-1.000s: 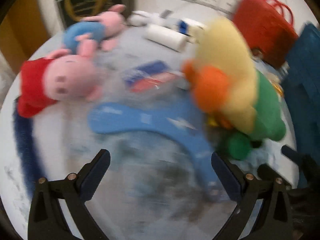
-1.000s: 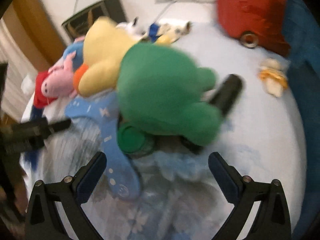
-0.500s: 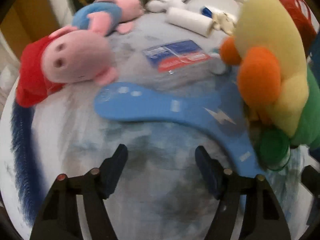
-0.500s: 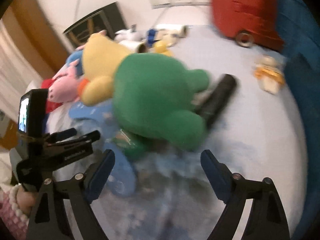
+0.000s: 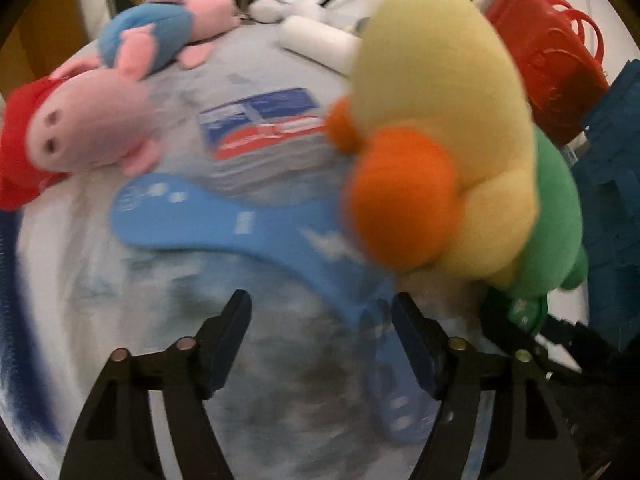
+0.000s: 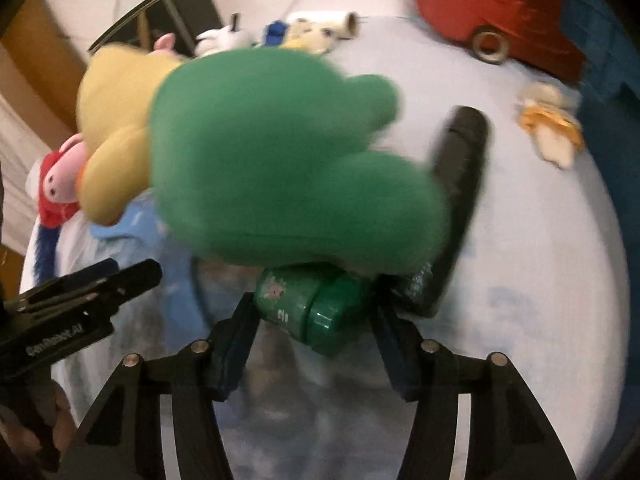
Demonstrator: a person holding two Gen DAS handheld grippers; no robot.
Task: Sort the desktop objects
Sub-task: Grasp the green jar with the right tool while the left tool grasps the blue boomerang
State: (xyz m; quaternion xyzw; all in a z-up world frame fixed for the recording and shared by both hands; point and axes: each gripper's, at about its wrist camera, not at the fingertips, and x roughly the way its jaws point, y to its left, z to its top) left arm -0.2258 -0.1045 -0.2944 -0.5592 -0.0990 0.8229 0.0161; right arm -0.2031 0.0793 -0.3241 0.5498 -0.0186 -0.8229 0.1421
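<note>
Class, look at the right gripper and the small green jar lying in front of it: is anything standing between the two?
Nothing visible lies between the right gripper and the green jar, which sits at its open fingertips. The green and yellow plush toy rests over the jar from above and behind, and a black cylinder lies beside it.

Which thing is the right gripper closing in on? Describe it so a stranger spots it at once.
Find the big yellow-and-green plush toy in the middle of the pale blue tablecloth. Tucked under its green end lies a small green plastic bottle on its side, between the right gripper fingers; it is the only hard, glossy green thing there.
</note>
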